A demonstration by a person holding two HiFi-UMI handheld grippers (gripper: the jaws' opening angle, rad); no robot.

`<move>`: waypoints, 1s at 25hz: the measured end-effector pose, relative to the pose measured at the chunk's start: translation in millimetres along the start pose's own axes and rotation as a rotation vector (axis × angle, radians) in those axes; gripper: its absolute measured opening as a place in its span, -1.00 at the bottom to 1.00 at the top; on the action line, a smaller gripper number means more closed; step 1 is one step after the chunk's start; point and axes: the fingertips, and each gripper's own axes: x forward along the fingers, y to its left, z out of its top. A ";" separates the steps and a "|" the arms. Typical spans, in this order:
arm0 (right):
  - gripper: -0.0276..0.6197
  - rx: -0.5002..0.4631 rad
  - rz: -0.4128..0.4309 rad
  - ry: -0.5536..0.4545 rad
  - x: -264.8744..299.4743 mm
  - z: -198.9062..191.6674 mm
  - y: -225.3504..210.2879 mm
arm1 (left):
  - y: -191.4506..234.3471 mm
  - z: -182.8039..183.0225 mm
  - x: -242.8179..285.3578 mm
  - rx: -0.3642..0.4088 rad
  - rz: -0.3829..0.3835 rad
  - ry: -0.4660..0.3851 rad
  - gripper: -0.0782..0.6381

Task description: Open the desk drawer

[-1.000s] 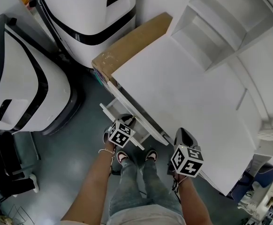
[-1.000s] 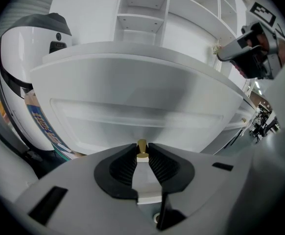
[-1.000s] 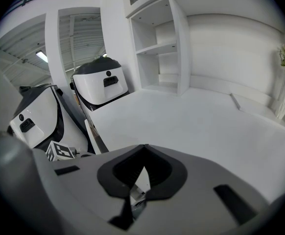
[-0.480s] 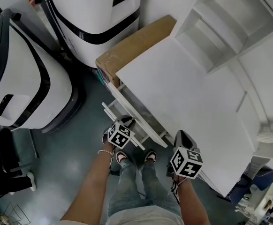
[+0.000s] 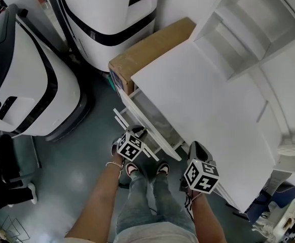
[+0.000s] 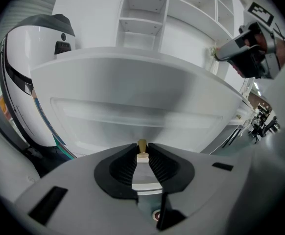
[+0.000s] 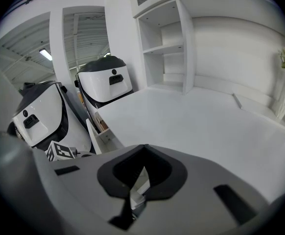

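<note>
Left hand-held gripper [image 6: 142,152] is pinching the knob [image 6: 142,144] at its tips, showing only in its own view. Head view is showing the drawer [image 5: 155,120] ajar ahead of it; right hand-held gripper [image 7: 145,153] is resting pressed together, empty.

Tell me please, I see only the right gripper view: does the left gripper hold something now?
Observer: Yes. In the left gripper view, the left gripper is closed on the small brass knob of the drawer.
Operator: Is the drawer open?
Observer: Partly. The head view shows it pulled out from under the desk top, with its inside visible.
Operator: And where is my right gripper against the drawer?
Observer: In the head view the right gripper hangs at the desk's front edge, to the right of the drawer and apart from it.
</note>
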 end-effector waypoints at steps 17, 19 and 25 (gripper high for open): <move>-0.90 -0.022 0.017 -0.002 -7.1 -9.3 17.7 | -0.5 -19.4 -15.8 0.005 -0.001 0.002 -0.54; -0.90 -0.023 0.020 -0.001 -7.7 -11.2 19.7 | -0.2 -22.3 -18.0 0.003 0.001 0.002 -0.54; -0.90 -0.029 0.029 0.004 -9.3 -16.3 25.5 | -0.1 -28.1 -23.9 -0.006 0.004 0.001 -0.54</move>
